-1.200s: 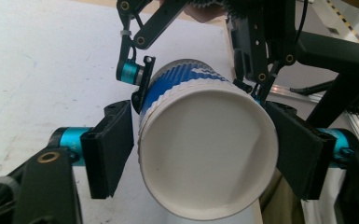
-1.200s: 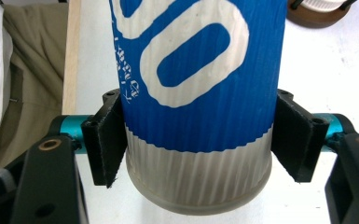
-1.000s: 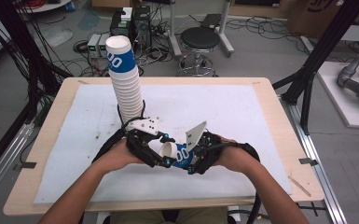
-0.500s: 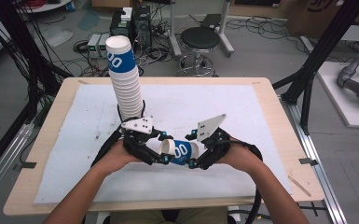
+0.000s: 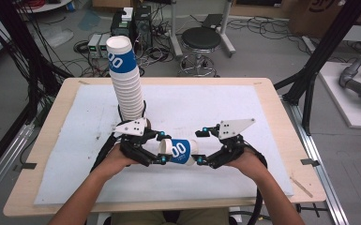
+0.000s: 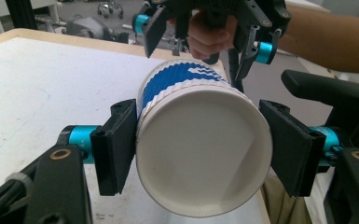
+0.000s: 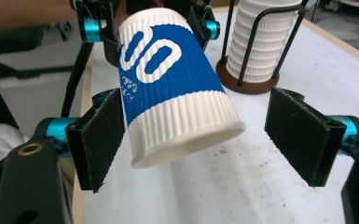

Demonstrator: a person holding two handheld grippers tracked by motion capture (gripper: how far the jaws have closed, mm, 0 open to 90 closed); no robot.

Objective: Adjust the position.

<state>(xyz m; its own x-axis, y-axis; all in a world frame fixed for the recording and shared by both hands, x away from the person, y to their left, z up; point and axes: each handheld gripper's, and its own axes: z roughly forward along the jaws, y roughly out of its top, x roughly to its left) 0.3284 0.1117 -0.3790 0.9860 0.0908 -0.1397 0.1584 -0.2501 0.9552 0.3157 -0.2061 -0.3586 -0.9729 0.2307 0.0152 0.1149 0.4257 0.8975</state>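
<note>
the blue-and-white paper cup [image 5: 179,152] lies on its side in the air, just in front of the cup stack [image 5: 124,79]. the left gripper [image 6: 200,149] pinches its rim end; the right gripper [image 7: 210,140], jaws spread, straddles its base along the cup's long axis.

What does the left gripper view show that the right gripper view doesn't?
The left gripper view looks straight at the cup's round white end, with a black pad at each side, and shows the hand holding the right gripper behind it. The right gripper view shows the cup's blue printed side, and a stack of cups in a wire holder. Both share the cup and the white table cover.
</note>
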